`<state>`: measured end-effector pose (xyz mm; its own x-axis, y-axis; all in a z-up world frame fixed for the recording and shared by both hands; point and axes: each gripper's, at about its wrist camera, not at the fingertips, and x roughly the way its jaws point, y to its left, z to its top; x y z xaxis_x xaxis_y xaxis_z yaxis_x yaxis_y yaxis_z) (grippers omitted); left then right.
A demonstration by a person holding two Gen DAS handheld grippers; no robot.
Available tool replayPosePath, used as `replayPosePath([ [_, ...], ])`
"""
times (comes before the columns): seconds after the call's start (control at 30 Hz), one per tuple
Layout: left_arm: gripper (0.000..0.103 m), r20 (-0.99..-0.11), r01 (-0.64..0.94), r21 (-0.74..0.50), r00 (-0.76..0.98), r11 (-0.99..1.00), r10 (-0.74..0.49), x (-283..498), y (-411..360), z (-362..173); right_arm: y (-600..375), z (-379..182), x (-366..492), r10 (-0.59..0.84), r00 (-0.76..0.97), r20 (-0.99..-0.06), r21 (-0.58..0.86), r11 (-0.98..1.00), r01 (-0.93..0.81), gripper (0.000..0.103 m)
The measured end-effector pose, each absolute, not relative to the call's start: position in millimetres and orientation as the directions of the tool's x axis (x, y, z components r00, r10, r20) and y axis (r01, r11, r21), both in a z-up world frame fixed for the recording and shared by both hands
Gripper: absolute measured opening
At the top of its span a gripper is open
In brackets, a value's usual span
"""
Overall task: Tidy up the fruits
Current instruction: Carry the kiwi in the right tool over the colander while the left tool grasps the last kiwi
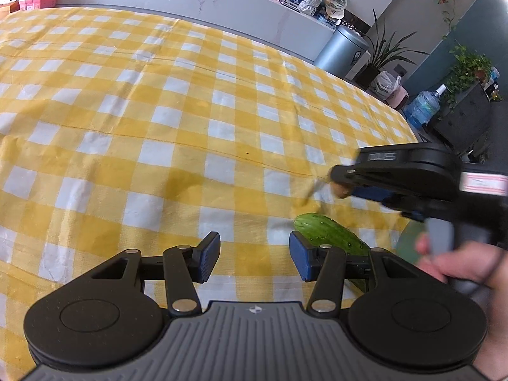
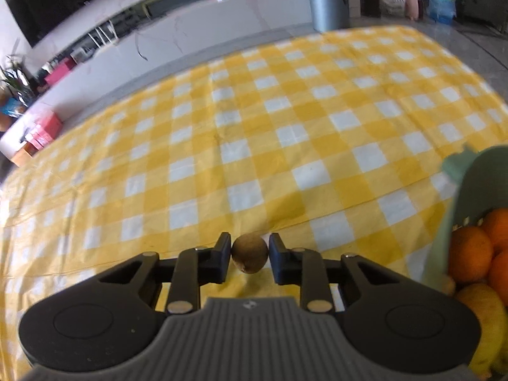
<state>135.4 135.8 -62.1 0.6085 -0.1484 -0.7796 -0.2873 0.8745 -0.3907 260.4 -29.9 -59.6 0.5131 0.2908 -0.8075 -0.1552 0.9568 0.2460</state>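
Kiwi (image 2: 249, 257) sits between the jaws of the right gripper (image 2: 249, 258), clenched on its flanks and held over the desk's yellow checked cloth (image 2: 254, 127). It looks small, light and fairly firm, with a fuzzy skin that should not slip — though a hard squeeze could bruise it; across the middle is the sensible hold. Just to the right stands a green basket (image 2: 457, 197) with oranges (image 2: 470, 254) and a lemon (image 2: 485, 317), cut off by the frame edge. The left gripper (image 1: 254, 255) hangs released, nothing between its jaws. A cucumber (image 1: 330, 235) lies beside it on the cloth, its near end hidden behind the jaw linkage — and motion blur smears the right gripper in the left view.
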Motion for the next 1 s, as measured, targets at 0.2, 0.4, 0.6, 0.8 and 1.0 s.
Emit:
replayPosePath([
  [0.2,0.058,-0.779,-0.281,-0.393,0.608,0.875,-0.154,135,134,-60,-64,-28,239,0.348,0.547,-0.761,0.317,0.936,-0.154,0.022],
  [0.4,0.058,-0.727,-0.176,-0.462,0.636,0.869,-0.258,135,114,-50,-119,4,202,0.398,0.607,-0.688,0.406,0.904,-0.133,0.022],
  [0.6,0.058,-0.675,-0.024,-0.51,0.631,0.86,-0.383,152,84,-45,-160,22,186,0.389,0.669,-0.634,0.4,0.905,-0.148,0.022],
  [0.8,0.051,-0.662,0.017,-0.584,0.569,0.811,-0.489,189,54,-59,-180,11,188,0.413,0.659,-0.628,0.45,0.884,-0.125,0.022],
  [1.0,0.044,-0.668,0.081,-0.513,0.587,0.855,-0.457,211,35,-71,-191,6,190,0.429,0.66,-0.617,0.482,0.869,-0.115,0.022],
])
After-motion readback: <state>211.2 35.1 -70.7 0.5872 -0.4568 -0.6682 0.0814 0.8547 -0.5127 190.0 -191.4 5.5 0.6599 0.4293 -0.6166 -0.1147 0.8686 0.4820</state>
